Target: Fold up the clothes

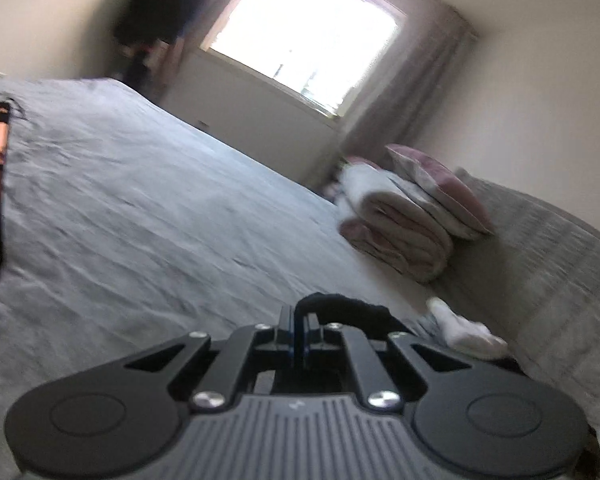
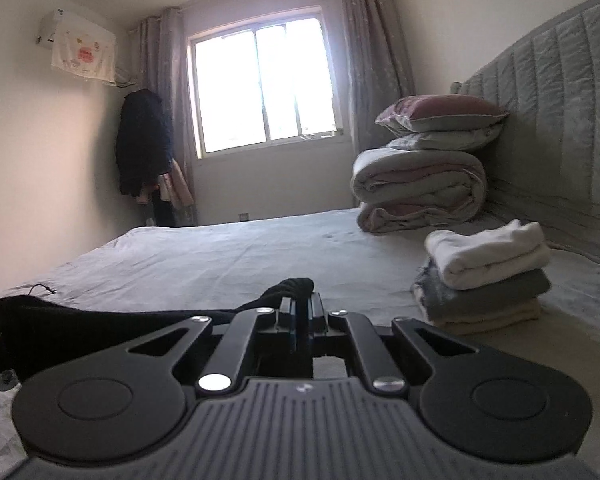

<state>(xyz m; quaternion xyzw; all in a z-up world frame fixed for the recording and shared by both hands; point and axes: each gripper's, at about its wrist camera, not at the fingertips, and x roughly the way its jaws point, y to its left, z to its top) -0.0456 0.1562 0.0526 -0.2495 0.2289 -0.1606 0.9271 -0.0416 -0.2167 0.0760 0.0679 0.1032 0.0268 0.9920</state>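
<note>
Left gripper [image 1: 300, 320] and right gripper [image 2: 300, 312] both pinch the black fabric garment [image 2: 100, 328], held above the grey-sheeted bed [image 2: 220, 256]. No containers. Stack of folded white, grey and cream clothes [image 2: 488, 280] lies right; rolled quilts and pillows [image 2: 420, 184] behind, against the headboard.

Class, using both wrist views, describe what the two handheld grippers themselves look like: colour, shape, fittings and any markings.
The left gripper and right gripper look alike: matte black linkage arms joined by silver screws, two round black discs at the base corners, and a grey ribbed plate with a small pale mark between them. The narrow fingers show blue edging. No cables, hands or sleeves are visible.
</note>
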